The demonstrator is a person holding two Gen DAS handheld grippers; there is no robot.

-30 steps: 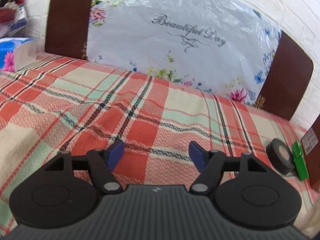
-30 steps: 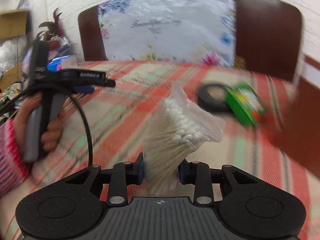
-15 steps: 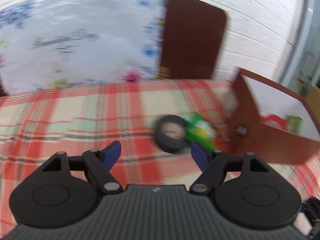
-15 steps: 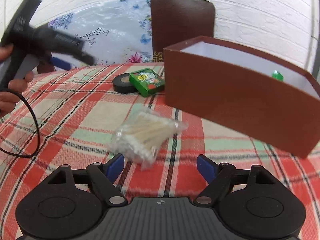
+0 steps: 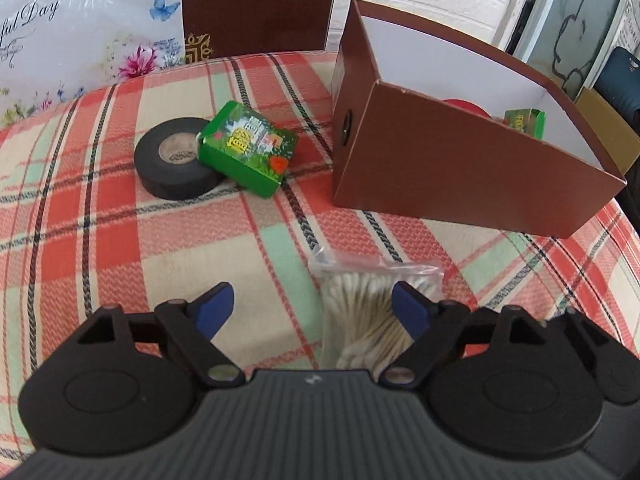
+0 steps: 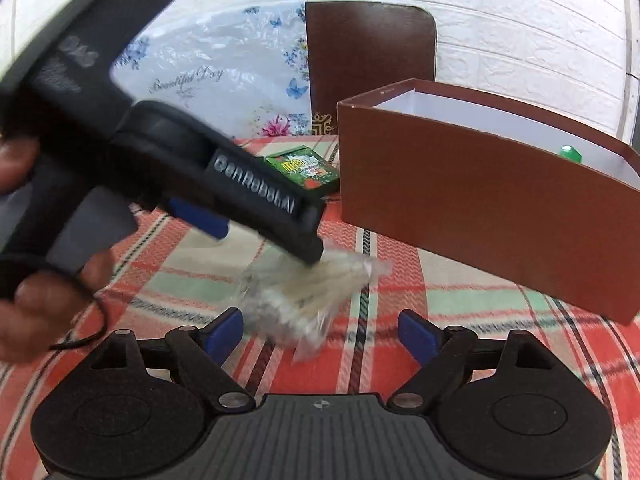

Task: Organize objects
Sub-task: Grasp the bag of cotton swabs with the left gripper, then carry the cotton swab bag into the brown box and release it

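Your left gripper (image 5: 310,312) hangs with jaws spread wide over the bag of cotton swabs (image 5: 370,312), which lies loose on the checked cloth (image 5: 120,240) by its right finger. Your right gripper (image 6: 320,330) is likewise released, holding nothing. Farther off, the black tape roll (image 5: 174,164) touches the green box (image 5: 250,148). Beyond, to the right, stands the brown box (image 5: 440,160).

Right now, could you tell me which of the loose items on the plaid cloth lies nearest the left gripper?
The bag of cotton swabs: it lies between the open left gripper's fingers, while the black tape roll and green box sit farther off.
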